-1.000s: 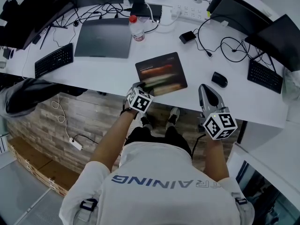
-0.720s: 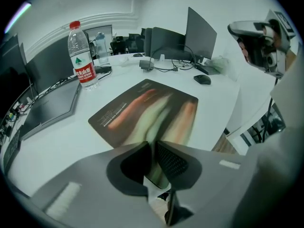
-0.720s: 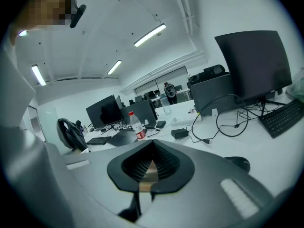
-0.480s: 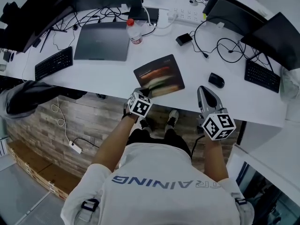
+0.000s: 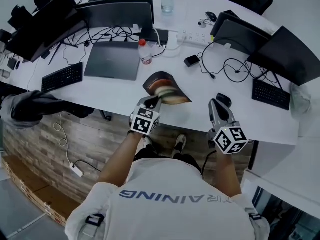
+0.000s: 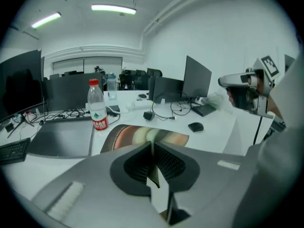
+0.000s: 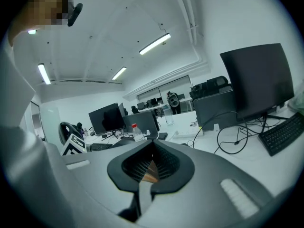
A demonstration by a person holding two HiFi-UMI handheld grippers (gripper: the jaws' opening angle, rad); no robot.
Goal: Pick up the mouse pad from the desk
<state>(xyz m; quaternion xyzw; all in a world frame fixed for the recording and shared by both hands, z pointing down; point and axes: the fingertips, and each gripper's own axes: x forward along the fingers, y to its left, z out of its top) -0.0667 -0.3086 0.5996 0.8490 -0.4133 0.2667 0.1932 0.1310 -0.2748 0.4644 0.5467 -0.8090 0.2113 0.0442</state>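
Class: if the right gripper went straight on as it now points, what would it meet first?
Probably the bare white desk just beyond the right gripper, left of the mouse; depth is unclear.

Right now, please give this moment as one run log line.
left gripper: shut on mouse pad | mouse pad: bent, near edge raised off desk | right gripper: shut, empty

- Brown, orange and cream bands run across the dark mouse pad [image 5: 165,86].
- The table [image 5: 125,91] is white.
- The clear bottle [image 5: 145,54] has a red cap and a red label.
- The laptop [image 5: 112,60] is dark grey.
- The grey left tool [image 5: 156,98] and right tool [image 5: 216,104] each carry a black-and-white marker cube.
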